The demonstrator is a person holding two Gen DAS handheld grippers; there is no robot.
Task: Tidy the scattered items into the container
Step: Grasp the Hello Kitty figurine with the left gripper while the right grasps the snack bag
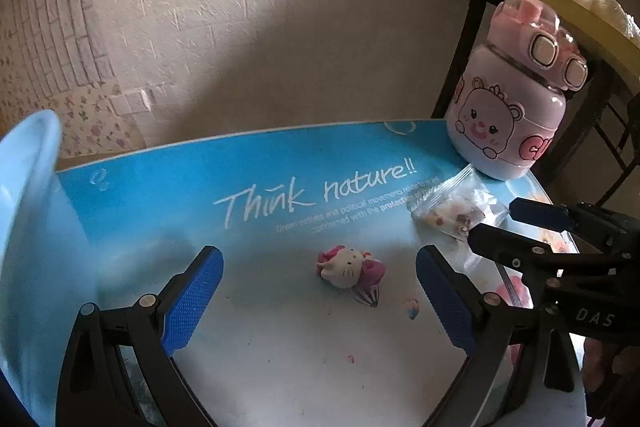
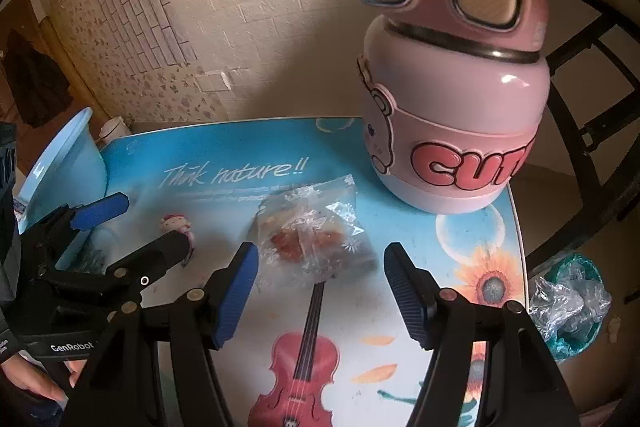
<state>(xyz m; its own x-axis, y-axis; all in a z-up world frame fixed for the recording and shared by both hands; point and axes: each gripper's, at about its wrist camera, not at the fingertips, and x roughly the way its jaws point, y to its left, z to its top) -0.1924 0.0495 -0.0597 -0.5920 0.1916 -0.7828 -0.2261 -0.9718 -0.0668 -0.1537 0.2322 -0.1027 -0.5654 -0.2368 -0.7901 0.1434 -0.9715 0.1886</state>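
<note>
The left gripper [image 1: 320,301] is held wide open and empty, low over the table [image 1: 280,367], so that the cat toy [image 1: 350,269] lying just ahead is framed between its jaws. The right gripper [image 2: 320,291] is likewise spread and empty, aimed at the clear bag [image 2: 310,233] near its fingertips. Both seem lined up for pickups. The blue bowl [image 1: 28,195] is kept at the left edge, the pink bottle [image 2: 452,99] upright at the back right.
</note>
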